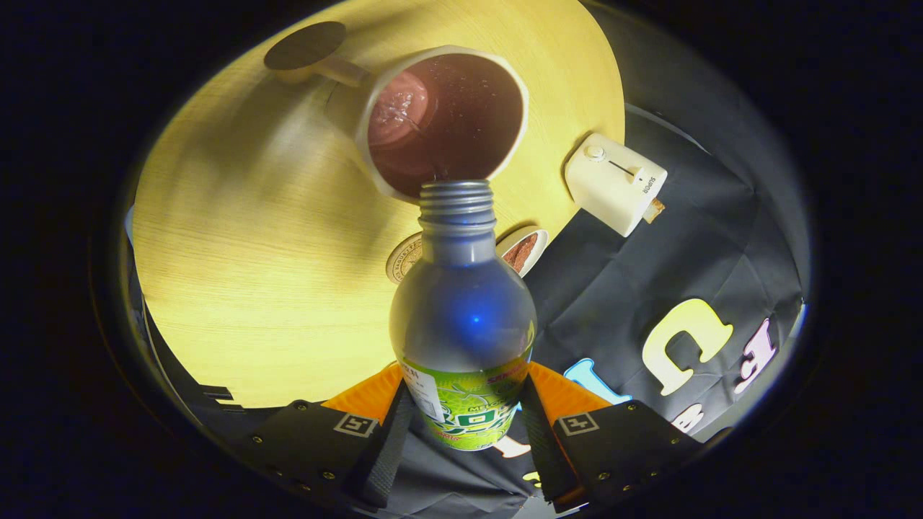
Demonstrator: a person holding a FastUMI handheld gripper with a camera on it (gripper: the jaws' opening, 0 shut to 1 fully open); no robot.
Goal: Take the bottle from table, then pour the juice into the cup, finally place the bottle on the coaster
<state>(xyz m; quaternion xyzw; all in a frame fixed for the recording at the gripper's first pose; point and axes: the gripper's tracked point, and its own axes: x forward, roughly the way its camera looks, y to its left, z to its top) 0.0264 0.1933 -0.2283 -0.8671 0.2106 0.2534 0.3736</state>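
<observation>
My gripper (465, 425) is shut on a clear plastic bottle (463, 317) with a green label, both fingers pressing its lower body. The bottle is tipped forward, its open threaded neck right at the rim of a white cup (443, 119). A thin stream runs from the neck into the cup, whose inside holds dark liquid with bubbles. The cup stands on the round pale wooden table (238, 238), its handle pointing away toward a dark round coaster (304, 45) beyond it.
A white box-shaped thing with a knob (614, 182) sits at the table's edge to the right of the cup. Two small round items (523, 249) lie behind the bottle's neck. Black booth cloth hangs off the table to the right.
</observation>
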